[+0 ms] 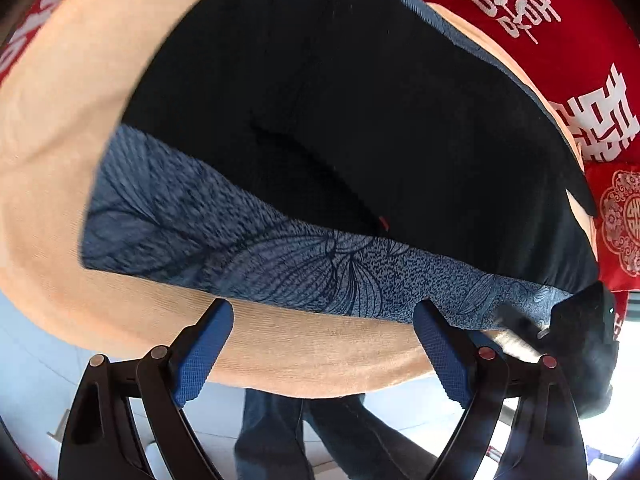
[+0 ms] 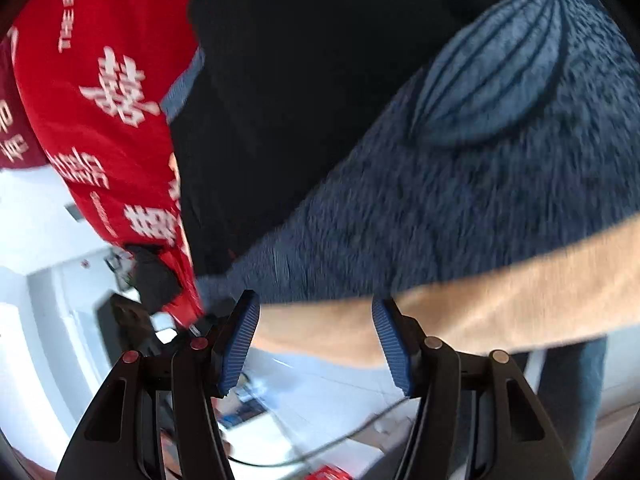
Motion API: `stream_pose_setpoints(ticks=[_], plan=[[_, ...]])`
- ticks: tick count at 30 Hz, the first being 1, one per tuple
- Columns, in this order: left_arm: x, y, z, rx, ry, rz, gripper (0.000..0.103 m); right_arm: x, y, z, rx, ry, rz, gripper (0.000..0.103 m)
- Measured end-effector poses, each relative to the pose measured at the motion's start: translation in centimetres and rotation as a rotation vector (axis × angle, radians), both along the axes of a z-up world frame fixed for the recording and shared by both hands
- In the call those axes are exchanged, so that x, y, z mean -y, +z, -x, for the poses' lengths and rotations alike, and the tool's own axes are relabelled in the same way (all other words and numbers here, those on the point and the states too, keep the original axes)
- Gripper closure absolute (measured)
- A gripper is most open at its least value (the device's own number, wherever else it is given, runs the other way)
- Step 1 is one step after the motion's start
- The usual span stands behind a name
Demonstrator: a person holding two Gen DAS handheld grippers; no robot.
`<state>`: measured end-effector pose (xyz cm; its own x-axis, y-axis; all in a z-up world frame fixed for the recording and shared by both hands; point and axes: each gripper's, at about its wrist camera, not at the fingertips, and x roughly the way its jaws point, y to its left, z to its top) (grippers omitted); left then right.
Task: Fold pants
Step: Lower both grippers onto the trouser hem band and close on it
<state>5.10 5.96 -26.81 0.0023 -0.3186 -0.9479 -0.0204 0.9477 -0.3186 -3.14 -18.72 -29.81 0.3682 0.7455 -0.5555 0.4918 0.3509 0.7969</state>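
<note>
The black pants [image 1: 340, 120] lie spread flat on a blue cloth with a dark leaf pattern [image 1: 248, 252], which shows as a band along their near edge in the left wrist view and as a broad blurred stretch to their right in the right wrist view [image 2: 460, 200]. A small red mark [image 1: 384, 222] sits at the near edge of the pants where they meet the blue cloth. Under the blue cloth is a tan cover [image 1: 300, 348] that curves around it and drops off at the near side. A red fabric printed with white characters [image 1: 560, 40] lies beyond the pants on the far right in the left wrist view, and to their left in the right wrist view [image 2: 112, 100]. The left gripper [image 1: 324, 350] hangs over the tan edge, its blue pads [image 1: 202, 356] wide apart with nothing between them and clear of the pants. The right gripper [image 2: 316, 342] is also over the tan edge, its pads [image 2: 240, 344] standing apart with only the tan cover seen between, not pressed on any cloth. Below the edge are a pale tiled floor [image 2: 304, 400], a person's legs in dark jeans [image 1: 280, 432] and a thin cable [image 2: 340, 436]
</note>
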Motion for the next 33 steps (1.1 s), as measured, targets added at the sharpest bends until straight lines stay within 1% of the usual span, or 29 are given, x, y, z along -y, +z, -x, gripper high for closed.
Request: stream_pose_setpoints(ticks=[1, 2, 5, 7, 9, 12, 14, 16, 17, 18, 19, 20, 21, 22, 25, 29, 31, 32, 33], plan=[[0.1, -0.1, 0.0, -0.005, 0.005, 0.013, 0.01, 0.3, 0.3, -0.3, 0.022, -0.019, -0.019, 0.039], [0.2, -0.2, -0.4, -0.013, 0.022, 0.052, 0.01, 0.6, 1.1, -0.8, 0.058, -0.033, -0.032, 0.039], [0.6, 0.5, -1.2, -0.001, 0.077, 0.13, 0.01, 1.1, 4.9, -2.5, 0.167, -0.035, -0.043, 0.039], [0.8, 0.8, -2.0, 0.009, 0.115, 0.149, 0.01, 1.2, 7.3, -3.6, 0.216, -0.009, -0.034, 0.039], [0.7, 0.9, -2.8, 0.027, 0.171, 0.13, 0.01, 1.3, 7.9, -3.8, 0.225, 0.003, -0.038, 0.039], [0.7, 0.5, -3.5, 0.028, 0.198, 0.099, 0.01, 1.9, 7.0, -3.6, 0.183, 0.008, -0.008, 0.039], [1.1, 0.2, -3.6, 0.026, 0.185, 0.074, 0.011, 3.9, 5.3, -2.0, 0.134, -0.03, 0.02, 0.039], [1.8, 0.1, -4.6, 0.03, 0.158, 0.043, 0.016, 5.7, 4.0, -0.7, 0.098, -0.096, 0.009, 0.039], [2.2, 0.1, -4.6, 0.032, 0.139, 0.024, 0.018, 6.6, 3.4, -0.1, 0.083, -0.133, -0.002, 0.039], [1.5, 0.1, -5.0, 0.035, 0.131, 0.017, 0.019, 7.4, 2.8, 0.5, 0.077, -0.17, -0.032, 0.042], [1.7, 0.1, -5.1, 0.033, 0.119, -0.006, 0.024, 7.8, 2.5, 0.7, 0.076, -0.199, -0.068, 0.043], [2.0, 0.0, -5.4, 0.028, 0.11, -0.018, 0.027, 8.1, 2.2, 0.9, 0.069, -0.224, -0.097, 0.044], [1.9, 0.1, -5.4, 0.025, 0.105, -0.019, 0.028, 8.3, 2.0, 1.0, 0.058, -0.249, -0.123, 0.044], [2.0, 0.2, -5.6, 0.018, 0.101, -0.022, 0.032, 8.3, 1.9, 1.3, 0.044, -0.283, -0.151, 0.044], [1.5, 0.1, -5.7, -0.006, 0.097, -0.005, 0.033, 7.9, 1.3, 1.9, 0.013, -0.355, -0.199, 0.044], [1.2, -0.3, -5.8, -0.019, 0.106, 0.005, 0.033, 9.3, 2.1, 2.7, -0.042, -0.34, -0.095, 0.044], [1.5, -0.3, -5.8, -0.013, 0.091, -0.006, 0.033, 10.3, 1.9, 3.3, -0.06, -0.367, -0.082, 0.044], [1.8, -0.3, -5.7, -0.009, 0.083, -0.018, 0.033, 10.9, 1.4, 4.3, -0.059, -0.38, -0.084, 0.045], [2.2, -0.3, -5.7, -0.002, 0.067, -0.04, 0.033, 11.2, 1.3, 4.1, -0.056, -0.398, -0.096, 0.048]])
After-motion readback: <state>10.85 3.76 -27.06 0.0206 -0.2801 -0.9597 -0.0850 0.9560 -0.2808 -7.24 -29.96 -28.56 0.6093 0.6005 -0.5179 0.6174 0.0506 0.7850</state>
